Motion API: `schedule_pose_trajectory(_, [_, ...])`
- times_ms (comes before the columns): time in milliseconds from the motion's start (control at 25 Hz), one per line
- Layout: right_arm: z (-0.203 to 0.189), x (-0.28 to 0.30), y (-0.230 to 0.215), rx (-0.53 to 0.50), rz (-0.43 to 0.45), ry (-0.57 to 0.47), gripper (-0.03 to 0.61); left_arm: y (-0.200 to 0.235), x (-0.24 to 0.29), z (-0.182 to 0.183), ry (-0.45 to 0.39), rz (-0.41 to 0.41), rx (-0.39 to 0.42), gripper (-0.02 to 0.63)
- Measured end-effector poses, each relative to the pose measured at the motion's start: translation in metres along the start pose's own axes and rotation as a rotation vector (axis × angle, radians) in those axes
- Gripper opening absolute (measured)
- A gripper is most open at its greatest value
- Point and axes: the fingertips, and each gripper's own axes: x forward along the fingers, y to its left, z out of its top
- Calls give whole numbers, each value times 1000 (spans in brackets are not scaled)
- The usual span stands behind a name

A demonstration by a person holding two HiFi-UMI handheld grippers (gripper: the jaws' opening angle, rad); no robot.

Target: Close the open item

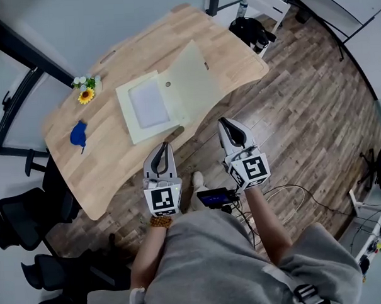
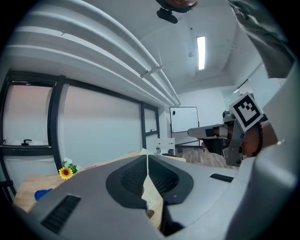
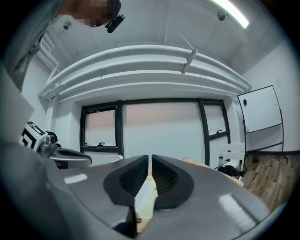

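An open cream box lies on the wooden table (image 1: 115, 164): its base (image 1: 149, 106) is flat and its lid (image 1: 194, 85) is folded out to the right. My left gripper (image 1: 160, 146) hovers off the table's near edge, pointing at the box, with its jaws shut and empty. My right gripper (image 1: 227, 122) is to the right of it, just off the table's edge below the lid, with a narrow gap between its jaws and nothing in it. In the left gripper view the pads (image 2: 136, 176) meet in a line. In the right gripper view a slit shows between the pads (image 3: 133, 178).
A small sunflower (image 1: 86, 95) and a blue object (image 1: 79, 134) sit on the table's left part. Black office chairs (image 1: 17, 219) stand at the left. A black bag (image 1: 251, 29) and a white chair (image 1: 266, 3) are beyond the table. Cables (image 1: 293, 194) lie on the floor.
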Motion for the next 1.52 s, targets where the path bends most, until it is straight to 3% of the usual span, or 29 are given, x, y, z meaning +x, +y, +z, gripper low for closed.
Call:
schedule_pose_trajectory(280, [-6,30,-34,-17,-42,40,35,36,6,-9,10,39,-36,17])
schedule_pose_trajectory(560, [-9,57,-47,-49,-85,119,78,92,30,-38,39,62,-98,17])
schedule_pose_trajectory(880, [-29,91,-58,3,-163,256,161,165,77,-33,10,-4,-115,17])
schedule_pose_trajectory(1040, [-45,103,-70,-21,-233,327,168,202,97,-40,7,-59,-113,18])
schedule_pose_trajectory(1240, [-67,112,-101,-20,-296,404,182,219,106,-87,109,-166,-55,20])
schedule_pose_trajectory(1520, [-116,137,-147,60,-343,497,196,244,119,-175,282,-154,-112,85])
